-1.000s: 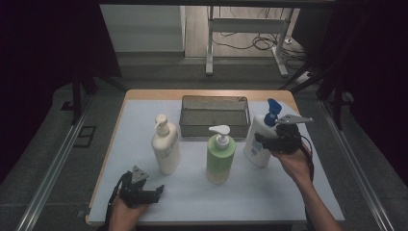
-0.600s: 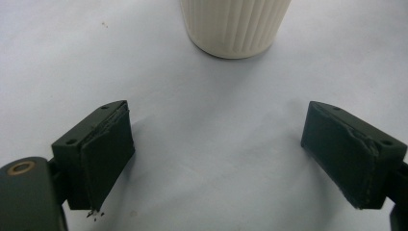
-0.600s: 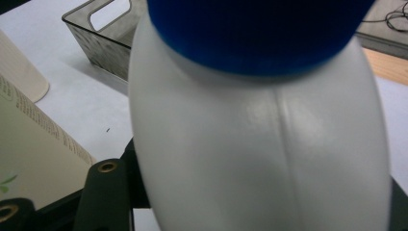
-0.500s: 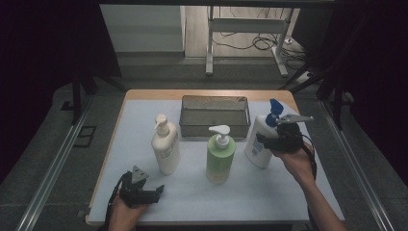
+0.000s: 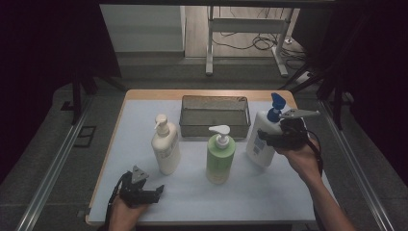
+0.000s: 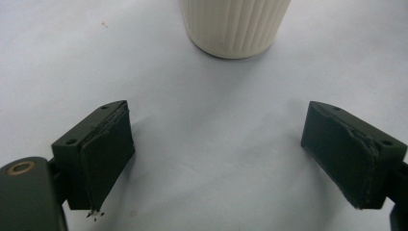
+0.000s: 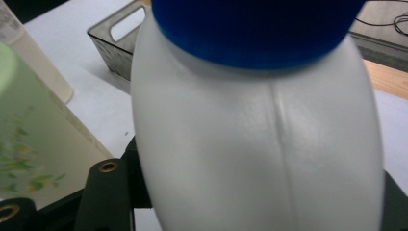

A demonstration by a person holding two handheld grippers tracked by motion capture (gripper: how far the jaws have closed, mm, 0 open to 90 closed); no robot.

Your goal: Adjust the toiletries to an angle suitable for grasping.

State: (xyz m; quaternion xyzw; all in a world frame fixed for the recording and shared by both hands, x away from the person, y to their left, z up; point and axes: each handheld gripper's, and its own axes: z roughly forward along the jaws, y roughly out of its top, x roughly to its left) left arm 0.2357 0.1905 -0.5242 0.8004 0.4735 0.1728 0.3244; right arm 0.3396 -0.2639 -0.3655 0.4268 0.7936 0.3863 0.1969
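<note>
A fixed overhead camera looks forward and down across the tabletop [image 5: 144,115], while tong-mounted cameras sit close, sharing its cream bottle [image 5: 166,147] and white bottle [image 5: 262,139].

No text or label is legible anywhere.

The white bottle [image 7: 260,144] at the centre of the right gripper view is showing smooth, slightly translucent plastic with a faint moulded seam, under a blue ribbed plastic cap [image 7: 255,29]. At the left edge, the green bottle [image 7: 33,144] is looking like glossy plastic with a printed label. The cream bottle [image 6: 235,24] at the top of the left gripper view is showing ribbed, matt plastic. The left tongs [image 6: 231,163] are wearing rough, scuffed dark pads [image 6: 103,154]. The surface [image 5: 269,192] is looking matt and pale, with a wood edge. The basket [image 5: 215,101], upper centre of the high view, is looking like dark metal mesh.
</note>
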